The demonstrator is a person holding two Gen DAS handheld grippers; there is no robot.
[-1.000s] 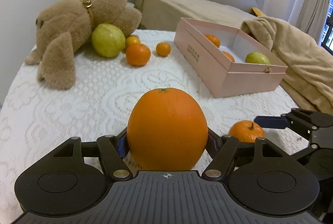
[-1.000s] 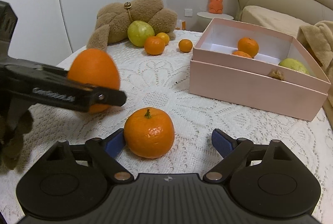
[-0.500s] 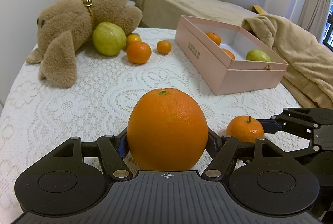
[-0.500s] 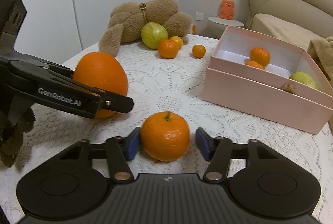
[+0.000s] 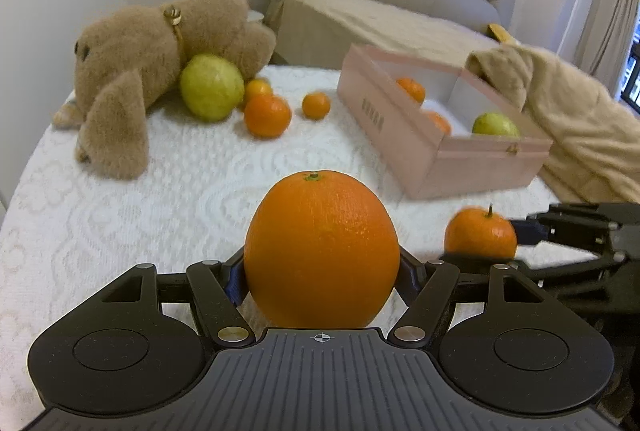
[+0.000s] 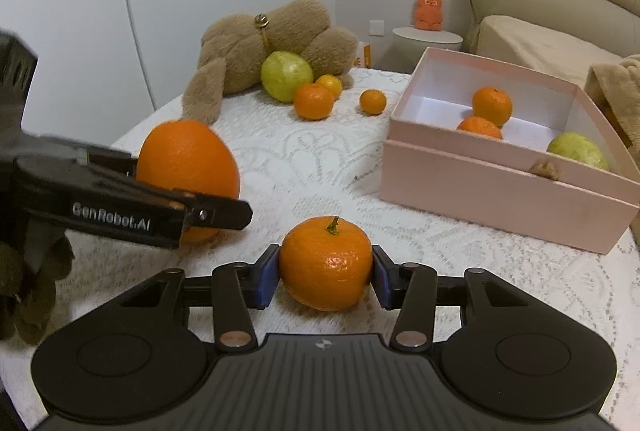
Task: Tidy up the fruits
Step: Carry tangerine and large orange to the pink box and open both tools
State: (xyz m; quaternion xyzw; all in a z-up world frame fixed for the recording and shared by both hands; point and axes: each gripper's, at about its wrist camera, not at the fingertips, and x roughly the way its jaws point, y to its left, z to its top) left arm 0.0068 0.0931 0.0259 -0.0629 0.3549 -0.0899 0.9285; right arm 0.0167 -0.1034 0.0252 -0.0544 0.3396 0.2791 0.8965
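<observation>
Right tongs (image 6: 325,277) now around tangerine (image 6: 325,263) (level)

Left hand-held gripper (image 5: 322,273) clamped, right hand-held gripper (image 6: 325,273) clamped

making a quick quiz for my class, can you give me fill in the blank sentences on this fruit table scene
1. The left gripper is shut on a large round ____ fruit.
2. The right gripper holds a small stemmed mandarin between ____ finger pads.
3. The open pink cardboard box holds two mandarins and one ____ guava.
4. A big green guava rests against the brown plush ____.

Missing words: orange; blue; green; toy
</observation>
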